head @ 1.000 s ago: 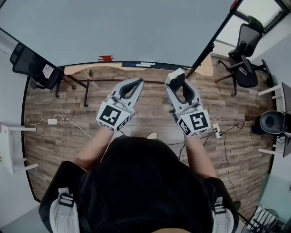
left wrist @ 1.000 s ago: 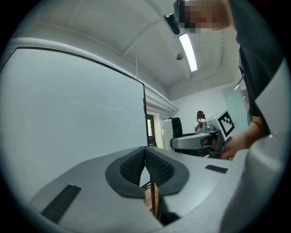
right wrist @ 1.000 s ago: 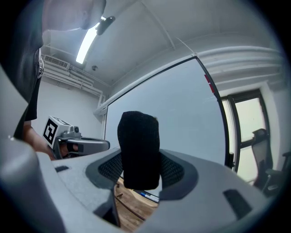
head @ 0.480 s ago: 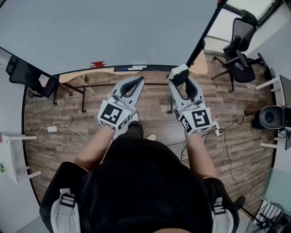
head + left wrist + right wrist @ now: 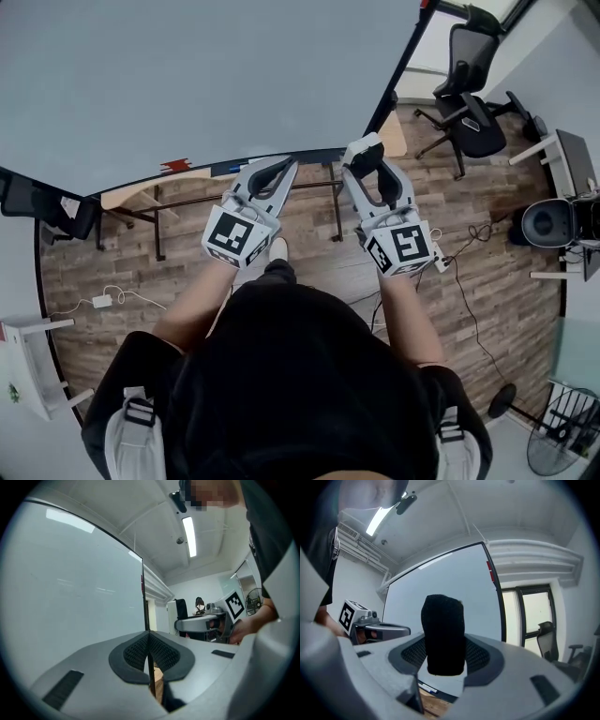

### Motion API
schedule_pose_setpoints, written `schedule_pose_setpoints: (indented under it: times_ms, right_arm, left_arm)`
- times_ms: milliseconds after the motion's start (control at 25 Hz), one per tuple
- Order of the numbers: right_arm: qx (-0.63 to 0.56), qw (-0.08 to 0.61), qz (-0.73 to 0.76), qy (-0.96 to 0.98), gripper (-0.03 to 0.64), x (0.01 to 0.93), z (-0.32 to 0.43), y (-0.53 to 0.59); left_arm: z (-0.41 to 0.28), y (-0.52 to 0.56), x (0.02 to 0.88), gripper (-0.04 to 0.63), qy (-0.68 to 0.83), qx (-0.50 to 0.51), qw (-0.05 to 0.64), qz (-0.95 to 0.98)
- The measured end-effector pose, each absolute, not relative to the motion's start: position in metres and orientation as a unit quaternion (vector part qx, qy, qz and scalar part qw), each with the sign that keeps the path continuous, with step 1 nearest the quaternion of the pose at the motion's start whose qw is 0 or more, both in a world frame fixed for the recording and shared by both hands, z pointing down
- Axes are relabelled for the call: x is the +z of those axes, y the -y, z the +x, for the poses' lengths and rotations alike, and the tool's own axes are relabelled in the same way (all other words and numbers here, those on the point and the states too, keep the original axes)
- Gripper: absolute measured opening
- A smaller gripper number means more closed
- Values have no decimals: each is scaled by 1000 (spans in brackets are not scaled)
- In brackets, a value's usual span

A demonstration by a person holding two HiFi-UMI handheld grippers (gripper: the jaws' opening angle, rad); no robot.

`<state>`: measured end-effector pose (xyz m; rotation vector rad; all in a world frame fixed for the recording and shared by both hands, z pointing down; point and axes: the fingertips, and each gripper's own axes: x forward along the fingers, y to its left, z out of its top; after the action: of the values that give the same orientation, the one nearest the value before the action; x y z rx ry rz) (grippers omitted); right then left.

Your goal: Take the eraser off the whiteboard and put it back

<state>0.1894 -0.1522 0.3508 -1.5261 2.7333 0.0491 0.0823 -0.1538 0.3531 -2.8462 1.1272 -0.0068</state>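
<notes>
The eraser (image 5: 443, 634), black felt on a white body (image 5: 364, 150), stands upright between the jaws of my right gripper (image 5: 443, 657), which is shut on it. In the head view the right gripper (image 5: 367, 161) points level at the large whiteboard (image 5: 206, 75), just short of its lower edge. My left gripper (image 5: 284, 168) is alongside it to the left, its pads (image 5: 140, 654) pressed together with nothing between them. The whiteboard (image 5: 70, 588) fills the left of the left gripper view and lies behind the eraser in the right gripper view (image 5: 454, 573).
A ledge with markers (image 5: 230, 169) and a red item (image 5: 175, 165) runs along the board's bottom edge. The board's black side frame (image 5: 394, 80) rises to the right. Office chairs (image 5: 469, 112) (image 5: 42, 202), a power strip with cables (image 5: 441, 262) and a fan (image 5: 561, 442) stand on the wooden floor.
Both grippers have come closer to the whiteboard and shifted along it to the right. The eraser stays in the right gripper; the left stays shut.
</notes>
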Motion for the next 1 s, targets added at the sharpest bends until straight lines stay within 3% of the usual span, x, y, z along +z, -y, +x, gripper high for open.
schedule_pose_setpoints:
  times_ms: [1000]
  right_arm:
    - [-5, 23, -591, -807, 221, 345, 216, 310]
  left_arm:
    - [127, 293, 348, -5, -286, 14, 31, -957]
